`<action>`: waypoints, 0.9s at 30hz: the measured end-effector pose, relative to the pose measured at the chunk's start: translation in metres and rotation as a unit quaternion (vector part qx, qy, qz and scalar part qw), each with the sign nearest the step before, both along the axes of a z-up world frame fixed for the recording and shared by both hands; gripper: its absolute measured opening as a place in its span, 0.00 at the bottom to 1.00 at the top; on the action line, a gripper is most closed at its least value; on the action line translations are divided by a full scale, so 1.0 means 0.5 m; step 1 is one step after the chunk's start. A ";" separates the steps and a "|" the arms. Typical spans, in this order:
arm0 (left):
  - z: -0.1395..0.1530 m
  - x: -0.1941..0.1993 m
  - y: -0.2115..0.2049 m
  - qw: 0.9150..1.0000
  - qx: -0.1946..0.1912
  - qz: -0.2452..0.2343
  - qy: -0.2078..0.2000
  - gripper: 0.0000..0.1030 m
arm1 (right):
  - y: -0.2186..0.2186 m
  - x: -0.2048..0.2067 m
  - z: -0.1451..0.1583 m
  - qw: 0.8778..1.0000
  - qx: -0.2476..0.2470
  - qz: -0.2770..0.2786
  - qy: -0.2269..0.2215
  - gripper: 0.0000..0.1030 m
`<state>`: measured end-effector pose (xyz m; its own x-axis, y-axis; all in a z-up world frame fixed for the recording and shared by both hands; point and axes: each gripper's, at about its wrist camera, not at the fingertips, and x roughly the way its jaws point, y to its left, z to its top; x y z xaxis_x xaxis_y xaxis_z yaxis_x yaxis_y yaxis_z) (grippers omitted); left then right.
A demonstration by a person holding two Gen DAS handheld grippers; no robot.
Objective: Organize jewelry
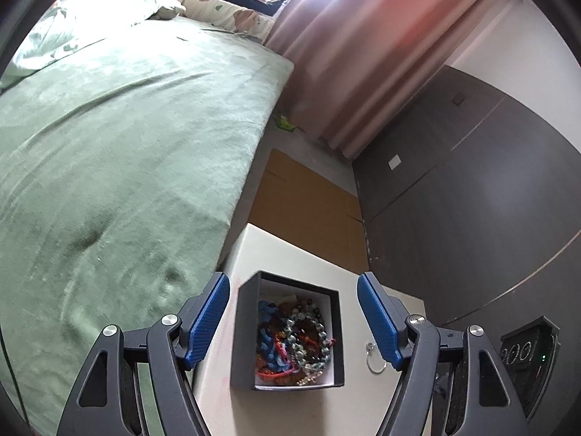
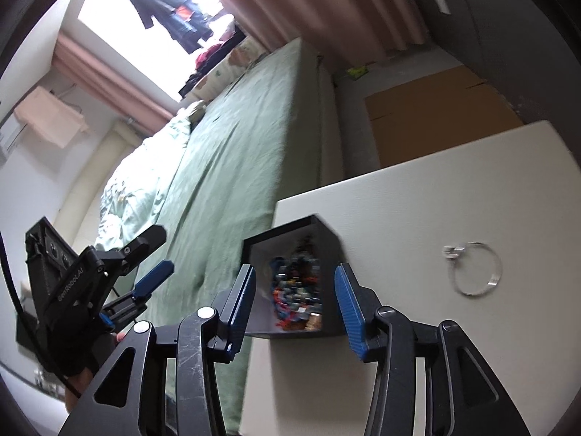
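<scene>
A black open box (image 1: 247, 327) with a white lining sits on a white table (image 1: 308, 258) and holds a heap of beaded bracelets and coloured cords (image 1: 294, 341). My left gripper (image 1: 292, 283) is open and empty above the box, its blue pads either side of it. A silver bangle (image 1: 376, 358) lies on the table right of the box. In the right wrist view the box (image 2: 328, 254) sits between the open, empty fingers of my right gripper (image 2: 296, 272), and the bangle (image 2: 474, 269) lies to the right. The left gripper (image 2: 152, 279) shows at the left, over the bed.
A bed with a green blanket (image 1: 120, 152) runs along the table's left edge. Flat brown cardboard (image 1: 308, 196) lies on the floor beyond the table. A dark wardrobe (image 1: 472, 196) stands at the right, pink curtains (image 1: 363, 47) behind. A black device (image 1: 526, 356) sits at the far right.
</scene>
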<state>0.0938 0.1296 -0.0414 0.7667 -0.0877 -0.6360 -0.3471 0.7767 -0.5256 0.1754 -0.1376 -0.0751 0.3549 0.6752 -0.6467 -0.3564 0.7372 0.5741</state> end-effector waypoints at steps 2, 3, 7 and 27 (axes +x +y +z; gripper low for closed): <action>-0.001 0.004 -0.022 1.000 0.006 -0.010 0.003 0.71 | -0.036 0.001 0.004 1.000 -0.001 -0.015 0.001 0.52; -0.001 0.006 -0.032 1.000 0.009 -0.016 0.005 0.71 | -0.056 0.003 0.005 1.000 -0.004 -0.025 0.003 0.55; -0.005 0.017 -0.080 0.999 0.022 -0.044 0.008 0.71 | -0.119 0.011 0.006 0.998 -0.013 -0.059 0.008 0.63; -0.023 0.109 -0.309 0.981 0.090 -0.165 0.041 0.70 | -0.273 0.050 -0.034 0.990 -0.045 -0.112 0.078 0.92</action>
<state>0.1483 -0.0249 -0.0530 0.6611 -0.2030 -0.7223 -0.0972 0.9314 -0.3507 0.2002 -0.2740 -0.0920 0.3802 0.5283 -0.7592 -0.0909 0.8382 0.5377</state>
